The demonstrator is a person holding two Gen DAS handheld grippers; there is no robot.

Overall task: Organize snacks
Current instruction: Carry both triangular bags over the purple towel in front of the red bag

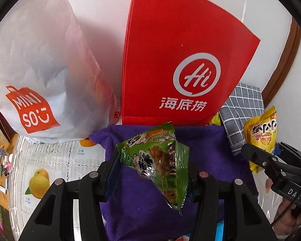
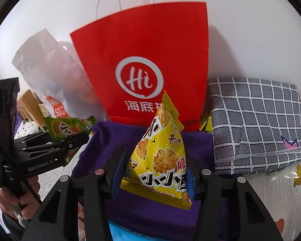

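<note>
While the left gripper [image 1: 153,172] tilts downward over a purple cloth [image 1: 206,150], its jaws pinch one green snack packet [image 1: 158,160] between them; beyond the fingertips stand one white bag [image 1: 40,64] printed "MINISO" and one red paper bag [image 1: 180,60] marked "Hi". In the right wrist view, the right gripper [image 2: 156,166], tilted likewise, clamps one yellow triangular packet [image 2: 160,150] in its jaws, with a grey checked cloth [image 2: 256,124] to their right and a person's hand [image 2: 16,198] at far left.
</note>
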